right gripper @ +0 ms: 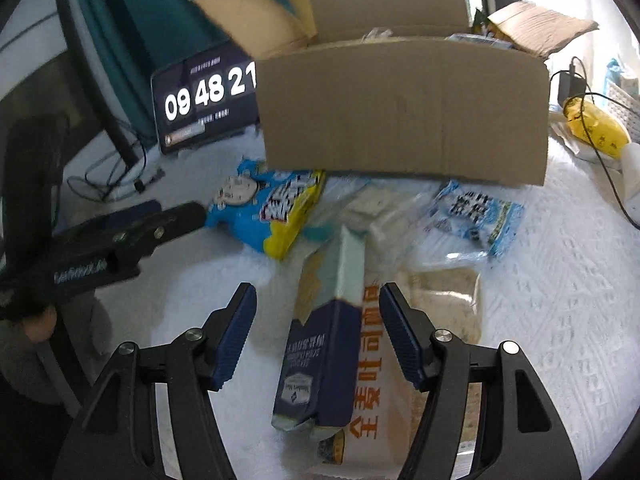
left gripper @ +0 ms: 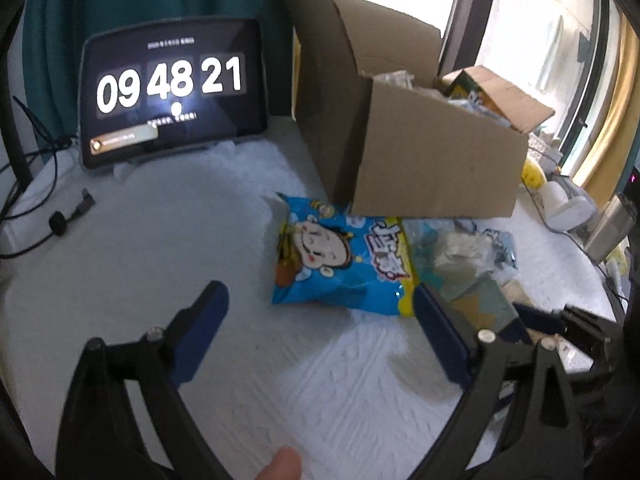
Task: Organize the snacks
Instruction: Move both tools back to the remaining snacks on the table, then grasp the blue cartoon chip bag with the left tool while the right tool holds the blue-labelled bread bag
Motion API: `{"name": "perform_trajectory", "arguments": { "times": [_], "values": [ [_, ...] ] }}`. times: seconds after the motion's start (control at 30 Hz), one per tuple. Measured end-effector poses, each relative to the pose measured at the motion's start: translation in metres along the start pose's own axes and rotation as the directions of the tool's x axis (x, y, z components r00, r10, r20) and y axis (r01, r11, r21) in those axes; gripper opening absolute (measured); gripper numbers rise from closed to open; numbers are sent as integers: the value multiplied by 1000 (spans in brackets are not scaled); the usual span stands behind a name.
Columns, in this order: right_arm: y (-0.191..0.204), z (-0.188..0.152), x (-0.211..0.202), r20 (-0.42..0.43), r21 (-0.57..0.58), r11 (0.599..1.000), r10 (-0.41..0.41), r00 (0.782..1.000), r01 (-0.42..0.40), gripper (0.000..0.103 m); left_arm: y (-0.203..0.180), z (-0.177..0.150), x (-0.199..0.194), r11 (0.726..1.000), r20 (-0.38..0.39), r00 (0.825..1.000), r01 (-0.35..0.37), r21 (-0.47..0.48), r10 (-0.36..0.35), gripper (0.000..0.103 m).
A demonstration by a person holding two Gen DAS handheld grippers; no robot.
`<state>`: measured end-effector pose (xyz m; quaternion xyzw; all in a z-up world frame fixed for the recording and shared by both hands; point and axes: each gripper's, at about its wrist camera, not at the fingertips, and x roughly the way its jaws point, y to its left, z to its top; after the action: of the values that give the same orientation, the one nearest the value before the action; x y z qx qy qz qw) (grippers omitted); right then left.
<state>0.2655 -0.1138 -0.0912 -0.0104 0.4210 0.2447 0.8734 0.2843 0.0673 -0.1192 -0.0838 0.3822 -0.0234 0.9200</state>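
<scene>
Blue-padded right gripper (right gripper: 318, 304) and left gripper (left gripper: 320, 300) gape (tablet (left gripper: 172, 92) reads 09 48 21).

Daylight is pouring in from a window (left gripper: 520, 20) at one o'clock, blowing out to white glare there. The cardboard box (right gripper: 404, 112) is blurring with motion. Fisheye distortion is bending and darkening both views' edges, and the tablet clock (left gripper: 172, 88) is glowing sharply.

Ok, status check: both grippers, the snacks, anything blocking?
Left gripper open, empty, near blue cartoon-face snack bag. Right gripper open, straddling navy-and-teal bag, not clamped. Brown cardboard box open behind, path unobstructed.
</scene>
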Motion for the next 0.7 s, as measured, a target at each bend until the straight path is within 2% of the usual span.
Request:
{"name": "perform_trajectory", "arguments": {
  "times": [0.07, 0.1, 0.13, 0.17, 0.23, 0.37, 0.57, 0.63, 0.7],
  "values": [
    [6, -5, 5, -11, -44, 999, -10, 1000, 10, 61, -2, 1, 6, 1000, -12, 1000, -5, 8, 5, 94],
    [10, -8, 5, 2, -78, 996, -32, 999, 32, 53, -4, 1, 10, 1000, -19, 1000, -5, 16, 5, 94],
    [12, -9, 7, 6, -94, 994, -48, 999, 49, 36, -8, 1, 13, 1000, -29, 1000, -4, 28, 5, 94],
    [12, -10, 7, 10, -106, 993, -53, 999, 54, 28, -12, 2, 16, 999, -36, 999, -6, 42, 7, 94],
    [5, -10, 5, 2, -87, 996, -6, 1000, 6, 25, -18, 4, 18, 998, -37, 999, -11, 58, 13, 94],
    [-4, -6, -9, 32, -73, 997, 13, 999, -11, 19, -28, 12, 27, 997, -38, 999, -12, 81, 15, 94],
    [-41, 14, -55, 148, -3, 1000, -5, 989, 5, 19, -43, 21, 53, 989, -72, 997, -27, 144, 37, 95],
    [-57, 20, -67, 178, 20, 1000, -21, 984, 18, 19, -46, 22, 66, 986, -93, 994, -36, 161, 51, 102],
    [-71, 24, -72, 192, 37, 999, -36, 981, 29, 19, -48, 20, 78, 981, -122, 989, -66, 184, 89, 102]
  ]
}}
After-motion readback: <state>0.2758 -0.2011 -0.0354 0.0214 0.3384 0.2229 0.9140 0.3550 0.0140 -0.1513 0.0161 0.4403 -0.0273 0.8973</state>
